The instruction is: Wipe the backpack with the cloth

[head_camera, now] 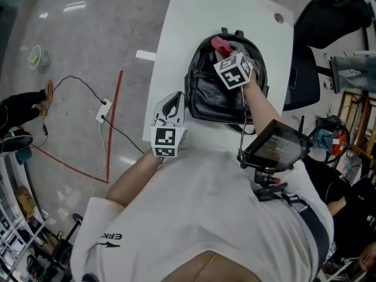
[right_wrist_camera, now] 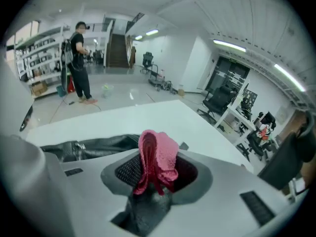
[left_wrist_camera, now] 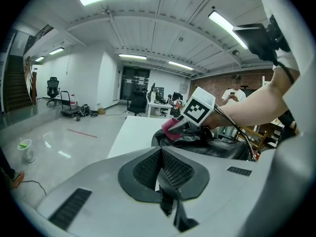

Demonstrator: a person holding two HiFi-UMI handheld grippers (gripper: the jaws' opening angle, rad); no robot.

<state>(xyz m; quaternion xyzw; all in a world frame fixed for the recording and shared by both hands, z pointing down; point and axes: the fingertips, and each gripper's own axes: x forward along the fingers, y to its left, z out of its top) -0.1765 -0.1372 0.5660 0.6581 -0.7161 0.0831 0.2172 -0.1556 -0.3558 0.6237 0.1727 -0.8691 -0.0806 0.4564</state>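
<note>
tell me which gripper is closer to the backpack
Right. The right gripper, holding the cloth, is over the top of the backpack; the left gripper is just off its left side.

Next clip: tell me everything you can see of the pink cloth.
The cloth is pink with a fine nubby weave, like microfiber. Bunched into folds, it is clamped in the right gripper, its loose end sticking out past the jaws. It is held over the far end of the black backpack; whether the two touch cannot be told.

Left gripper [head_camera: 171, 104] jaws together, arm bent close to body — right gripper [head_camera: 228, 51] arm extended forward, clamped on cloth [right_wrist_camera: 157, 154]
</note>
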